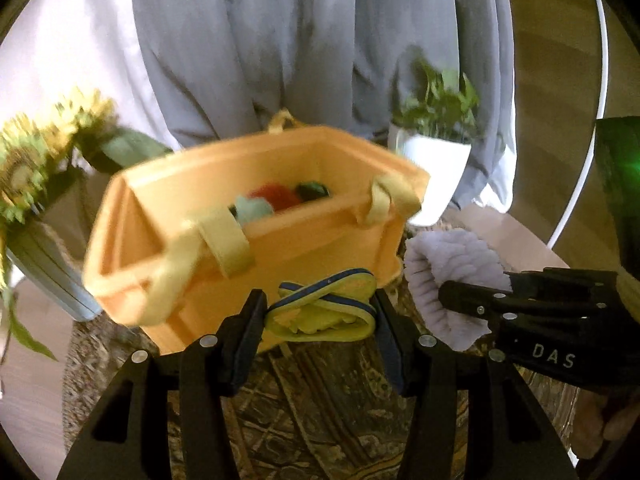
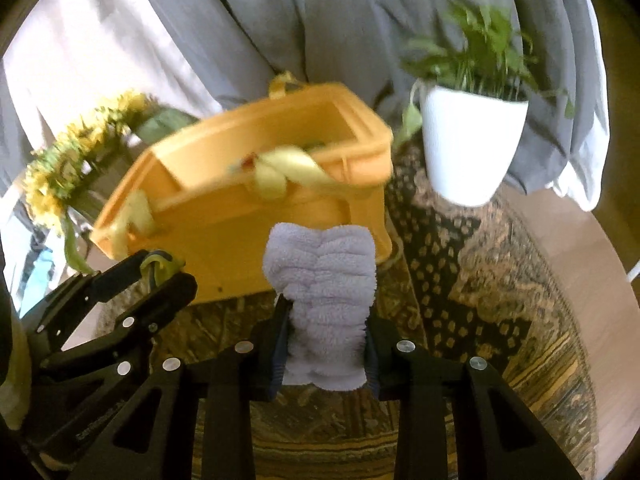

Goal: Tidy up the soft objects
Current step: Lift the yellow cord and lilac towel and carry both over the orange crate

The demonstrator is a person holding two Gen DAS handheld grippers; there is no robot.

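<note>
My left gripper (image 1: 320, 312) is shut on a folded yellow cloth item with blue trim (image 1: 322, 308), held just in front of an orange storage basket (image 1: 248, 248) with pale yellow handles. Red, teal and dark soft items (image 1: 276, 200) lie inside the basket. My right gripper (image 2: 326, 344) is shut on a fluffy lavender cloth (image 2: 324, 280), also in front of the basket (image 2: 240, 224). The right gripper and its lavender cloth (image 1: 448, 276) show at the right of the left wrist view. The left gripper (image 2: 160, 276) shows at the lower left of the right wrist view.
A white pot with a green plant (image 2: 472, 140) stands right of the basket. Sunflowers in a vase (image 1: 32, 172) stand to its left. Grey curtains (image 1: 280, 40) hang behind. A patterned rug (image 2: 480, 280) covers the floor under everything.
</note>
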